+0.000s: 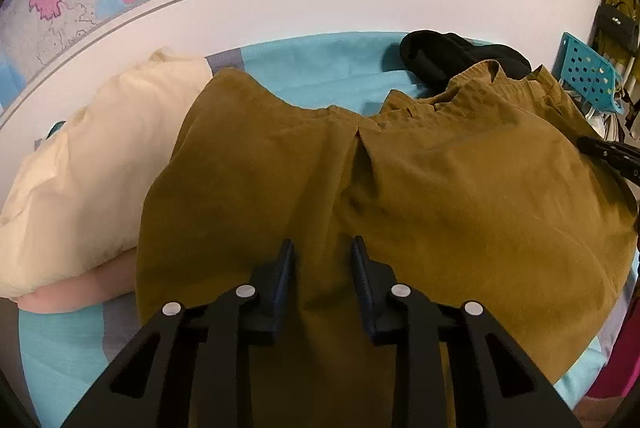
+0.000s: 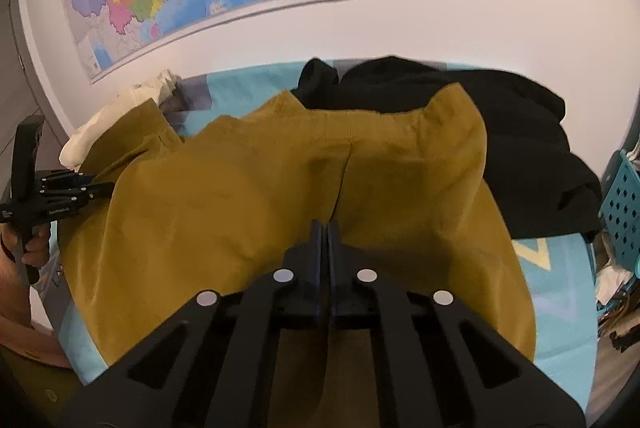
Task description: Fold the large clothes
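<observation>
We work on a bed [image 2: 560, 268] with a teal cover, pushed against the wall. The mustard shirt [image 1: 440, 180] lies spread across most of it, back up, collar toward the far edge, a pleat running down its middle. It overlaps a cream garment [image 1: 80, 168] at the left edge and a black garment [image 2: 520, 132] at the far right corner.

We judge the shirt soft, limp and fairly light, with a slightly napped weave that should not slip. It will sag wherever it is unsupported, so we take it at hems, seams or shoulders, two points at once.

Our left claw [image 1: 322, 248] hangs spread just above the shirt near the bed's near edge, cloth lying between and beneath the fingers, nothing pinched. Our right claw [image 2: 323, 228] has its fingers pressed together near the pleat's lower end; we cannot tell whether any cloth is caught.
</observation>
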The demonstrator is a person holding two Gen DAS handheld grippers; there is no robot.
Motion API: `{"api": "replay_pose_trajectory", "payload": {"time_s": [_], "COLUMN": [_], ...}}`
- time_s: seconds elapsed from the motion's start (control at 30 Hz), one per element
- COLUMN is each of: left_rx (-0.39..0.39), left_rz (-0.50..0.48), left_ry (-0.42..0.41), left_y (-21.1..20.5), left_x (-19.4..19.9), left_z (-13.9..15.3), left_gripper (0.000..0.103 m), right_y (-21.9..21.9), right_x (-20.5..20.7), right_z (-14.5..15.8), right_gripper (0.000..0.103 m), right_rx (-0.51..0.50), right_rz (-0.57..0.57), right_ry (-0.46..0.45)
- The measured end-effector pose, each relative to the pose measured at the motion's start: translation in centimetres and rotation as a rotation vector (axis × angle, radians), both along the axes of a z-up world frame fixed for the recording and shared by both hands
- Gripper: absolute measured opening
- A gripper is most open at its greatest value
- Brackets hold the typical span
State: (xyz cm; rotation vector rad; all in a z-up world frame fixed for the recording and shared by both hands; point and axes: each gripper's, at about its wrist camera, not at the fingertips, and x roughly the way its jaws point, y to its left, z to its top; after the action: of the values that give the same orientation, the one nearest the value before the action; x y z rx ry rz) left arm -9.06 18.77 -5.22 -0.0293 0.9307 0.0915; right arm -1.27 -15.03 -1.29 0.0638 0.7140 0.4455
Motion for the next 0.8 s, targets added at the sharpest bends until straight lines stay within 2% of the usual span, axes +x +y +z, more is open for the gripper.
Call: {"api": "replay_pose_trajectory", "payload": {"time_s": [0.1,0.37,0.5,0.53,0.6,0.7,0.77,0.8], "left_rx": [0.01,0.016,0.028,0.028,0.031,0.021,0.03,0.037], "left_rz": [0.009,0.047,0.074,0.082,0.093,0.093,0.097,0.097], "left_ry": [-0.006,-0.032,-0.07,-0.075,-0.068,-0.022,-0.013,-0.015], "left_y": [0.2,1.2,1.8,1.9,2.2,2.4,2.4,2.3], "left_x": [-0.3,0.2,0.4,0.5,0.9,1.6,1.7,1.7], "left_z": [0.2,1.1,2.2,2.3,1.8,0.2,-0.5,-0.6], "left_gripper": [0.018,0.008,0.008,0.008,0.008,0.011,0.012,0.012], "right_y": [-0.2,0.4,0.7,0.8,1.6,2.3,2.4,2.4], "right_x": [-0.2,0.6,1.4,1.7,3.4,4.5,4.5,4.3], "right_z": [0.9,3.2,3.8,3.4,1.0,-1.6,-1.4,-0.9], "right_gripper": [0.002,0.002,0.002,0.002,0.002,0.004,0.006,0.012], "right_rx": [0.02,0.067,0.082,0.069,0.036,-0.022,-0.029,-0.035], "right_rz": [-0.013,-0.007,-0.022,-0.029,-0.007,0.003,0.001,0.001], "right_ry": [-0.038,-0.11,-0.153,-0.145,-0.029,0.052,0.058,0.05]}}
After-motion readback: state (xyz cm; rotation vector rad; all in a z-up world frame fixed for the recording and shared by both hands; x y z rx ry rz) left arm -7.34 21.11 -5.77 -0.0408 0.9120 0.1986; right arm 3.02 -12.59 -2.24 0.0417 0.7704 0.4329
